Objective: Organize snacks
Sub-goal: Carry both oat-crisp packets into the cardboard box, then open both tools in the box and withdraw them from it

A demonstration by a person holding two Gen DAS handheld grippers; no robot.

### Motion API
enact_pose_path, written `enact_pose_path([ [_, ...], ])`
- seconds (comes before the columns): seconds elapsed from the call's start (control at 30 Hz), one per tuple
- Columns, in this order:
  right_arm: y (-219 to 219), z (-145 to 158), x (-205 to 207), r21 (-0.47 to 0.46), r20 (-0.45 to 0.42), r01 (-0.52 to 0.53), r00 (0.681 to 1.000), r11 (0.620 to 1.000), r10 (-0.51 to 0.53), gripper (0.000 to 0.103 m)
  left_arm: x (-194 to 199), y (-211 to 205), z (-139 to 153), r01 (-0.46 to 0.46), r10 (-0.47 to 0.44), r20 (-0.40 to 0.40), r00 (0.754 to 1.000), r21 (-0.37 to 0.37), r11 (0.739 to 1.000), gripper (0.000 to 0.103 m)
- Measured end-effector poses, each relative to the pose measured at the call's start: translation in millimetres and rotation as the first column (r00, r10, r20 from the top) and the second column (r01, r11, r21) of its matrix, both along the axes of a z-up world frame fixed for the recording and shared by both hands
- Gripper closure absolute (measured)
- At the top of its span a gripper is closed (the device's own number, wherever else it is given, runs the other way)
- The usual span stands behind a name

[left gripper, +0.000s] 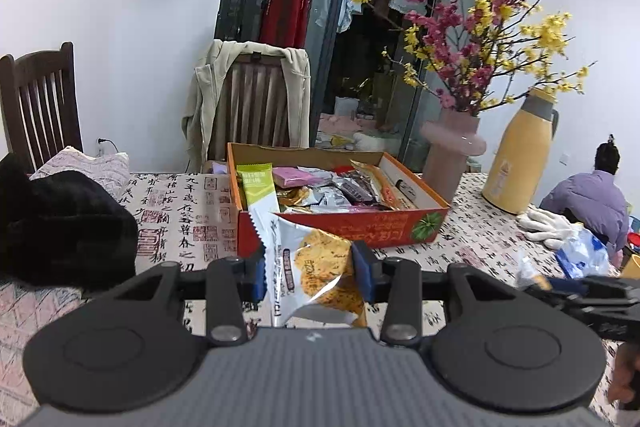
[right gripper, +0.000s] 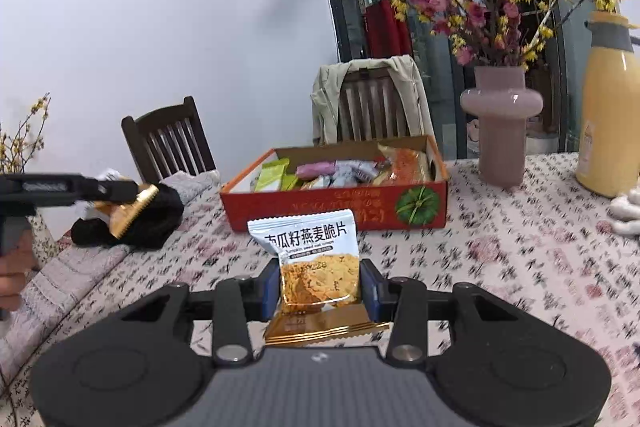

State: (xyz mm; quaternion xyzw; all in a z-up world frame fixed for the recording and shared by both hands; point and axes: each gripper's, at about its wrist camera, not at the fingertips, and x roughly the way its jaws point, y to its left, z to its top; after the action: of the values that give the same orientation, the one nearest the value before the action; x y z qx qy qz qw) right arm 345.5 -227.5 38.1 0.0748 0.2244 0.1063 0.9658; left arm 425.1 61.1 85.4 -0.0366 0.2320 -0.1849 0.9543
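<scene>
My left gripper is shut on a white oat-crisp packet, held above the table in front of the orange snack box. My right gripper is shut on another white and gold oat-crisp packet, also held in front of the box. The box holds several mixed snack packets. The left gripper with its gold-edged packet shows at the left of the right wrist view. The right gripper shows at the right edge of the left wrist view.
A pink vase of flowers and a yellow thermos stand right of the box. White gloves and a plastic bag lie at the right. A black garment lies left. Chairs stand behind the table.
</scene>
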Motion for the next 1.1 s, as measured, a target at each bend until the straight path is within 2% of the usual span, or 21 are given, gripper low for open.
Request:
enact_pose_path([
  [0.13,-13,26,25,-0.001,0.014,-0.022,1.000,1.000,0.022,0.063,30,-14,2,0.002,-0.002,-0.008,1.000,0.014,1.000,0.061],
  [0.3,-19,44,112,0.019,-0.024,-0.092,0.995,0.996,0.092,0.063,86,-38,3,-0.035,0.035,0.004,0.999,0.013,0.999,0.061],
  [0.4,-14,39,176,0.012,-0.072,-0.103,0.992,0.995,0.103,0.063,129,-54,-2,-0.045,0.045,-0.004,0.999,0.010,0.999,0.061],
  [0.47,-4,34,210,-0.028,-0.094,-0.109,0.990,0.994,0.106,0.063,151,-61,-8,-0.050,0.050,-0.015,0.999,0.002,0.999,0.061],
  [0.67,22,0,282,-0.086,-0.154,-0.094,0.985,0.992,0.080,0.063,218,-77,-37,-0.051,0.050,-0.141,0.989,-0.005,0.999,0.061],
  [0.77,39,-24,305,-0.161,-0.193,-0.081,0.980,0.984,0.049,0.063,236,-87,-55,-0.027,0.028,-0.188,0.982,0.004,1.000,0.061],
  [0.83,43,-37,310,-0.170,-0.227,-0.098,0.972,0.981,0.058,0.062,239,-91,-65,-0.030,0.033,-0.196,0.980,0.021,0.999,0.047],
  [0.9,48,-48,313,-0.195,-0.241,-0.102,0.969,0.975,0.053,0.060,237,-92,-72,-0.027,0.031,-0.195,0.980,0.021,0.999,0.042],
  [0.93,46,-51,313,-0.179,-0.234,-0.097,0.971,0.979,0.053,0.059,236,-91,-74,-0.028,0.032,-0.200,0.979,0.023,0.999,0.042],
  [1.1,42,-41,304,-0.185,-0.228,-0.080,0.973,0.980,0.036,0.040,225,-85,-64,-0.039,0.046,-0.195,0.980,0.036,0.999,0.040],
])
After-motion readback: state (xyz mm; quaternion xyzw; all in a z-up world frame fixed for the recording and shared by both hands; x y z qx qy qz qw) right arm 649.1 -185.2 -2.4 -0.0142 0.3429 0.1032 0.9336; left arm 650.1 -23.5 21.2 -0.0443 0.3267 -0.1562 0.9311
